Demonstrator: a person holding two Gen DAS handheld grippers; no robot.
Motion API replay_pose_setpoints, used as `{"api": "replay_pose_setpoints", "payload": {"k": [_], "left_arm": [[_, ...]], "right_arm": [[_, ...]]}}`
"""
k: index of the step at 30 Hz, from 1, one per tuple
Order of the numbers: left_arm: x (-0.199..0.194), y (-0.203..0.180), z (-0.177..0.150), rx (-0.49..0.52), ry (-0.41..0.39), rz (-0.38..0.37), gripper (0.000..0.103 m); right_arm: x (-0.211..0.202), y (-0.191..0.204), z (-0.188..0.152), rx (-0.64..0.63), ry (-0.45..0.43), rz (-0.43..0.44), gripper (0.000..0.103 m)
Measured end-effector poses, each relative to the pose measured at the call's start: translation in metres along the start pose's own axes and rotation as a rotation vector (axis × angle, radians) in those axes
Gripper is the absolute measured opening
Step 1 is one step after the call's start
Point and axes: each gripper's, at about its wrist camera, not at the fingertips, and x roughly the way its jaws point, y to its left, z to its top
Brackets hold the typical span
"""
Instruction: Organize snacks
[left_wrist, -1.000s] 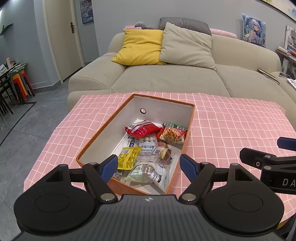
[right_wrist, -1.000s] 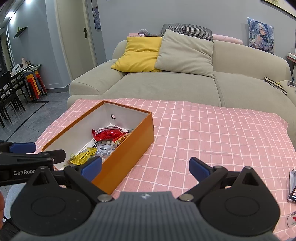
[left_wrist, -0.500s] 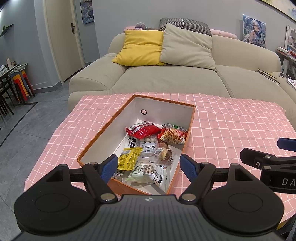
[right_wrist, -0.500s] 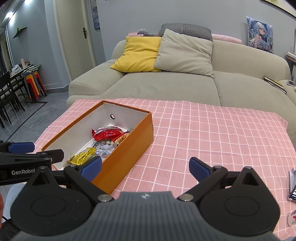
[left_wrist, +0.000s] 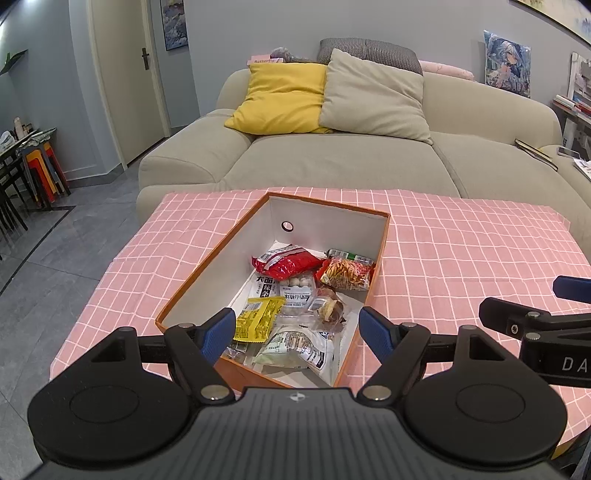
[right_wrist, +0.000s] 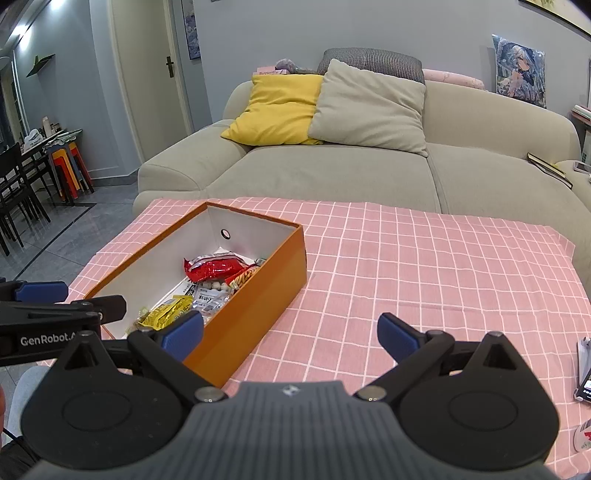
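Note:
An orange box (left_wrist: 384, 240) with white inner walls stands on the pink checked tablecloth (left_wrist: 461, 251). It holds several snack packets: a red bag (left_wrist: 286, 262), a yellow packet (left_wrist: 258, 319), an orange-red noodle snack (left_wrist: 345, 275) and a pale green bag (left_wrist: 295, 349). My left gripper (left_wrist: 297, 330) is open and empty, hovering over the box's near end. My right gripper (right_wrist: 291, 332) is open and empty, above the cloth just right of the box (right_wrist: 258, 306). The red bag (right_wrist: 214, 267) and yellow packet (right_wrist: 164, 314) show there too.
A beige sofa (left_wrist: 332, 162) with a yellow cushion (left_wrist: 284, 98) and a grey cushion (left_wrist: 373, 96) stands behind the table. A phone (right_wrist: 585, 384) lies at the table's right edge. Stacked stools and dark chairs (right_wrist: 40, 173) stand at far left.
Both grippers have drifted very slightly; the view shifts a little. The box and the snacks have not moved.

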Motion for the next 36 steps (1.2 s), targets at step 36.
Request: {"api": "replay_pose_setpoints", "payload": {"k": [36], "left_arm": [[-0.0042, -0.0023, 0.0002, 0.030, -0.028, -0.003, 0.087]], "right_arm": [[-0.0006, -0.0005, 0.0011, 0.002, 0.002, 0.002, 0.097]]}}
